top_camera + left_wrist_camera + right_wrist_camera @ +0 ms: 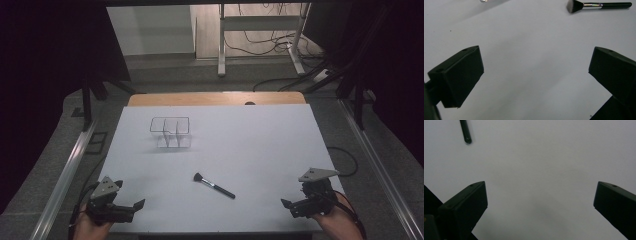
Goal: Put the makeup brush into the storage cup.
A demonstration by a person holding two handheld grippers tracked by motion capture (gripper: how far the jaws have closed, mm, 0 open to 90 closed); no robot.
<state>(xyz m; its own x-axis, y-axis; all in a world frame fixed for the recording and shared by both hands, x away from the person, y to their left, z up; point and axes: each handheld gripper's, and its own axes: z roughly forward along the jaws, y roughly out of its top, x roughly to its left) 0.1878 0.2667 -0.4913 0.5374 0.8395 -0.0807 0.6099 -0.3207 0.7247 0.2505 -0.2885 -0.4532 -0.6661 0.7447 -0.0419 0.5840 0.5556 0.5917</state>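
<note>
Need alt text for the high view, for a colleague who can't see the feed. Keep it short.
A makeup brush lies untouched near the front of a white table, bristles toward the left. The left tool and right tool, both open, sit at the near corners. A clear divided organizer stands farther back on the left.
</note>
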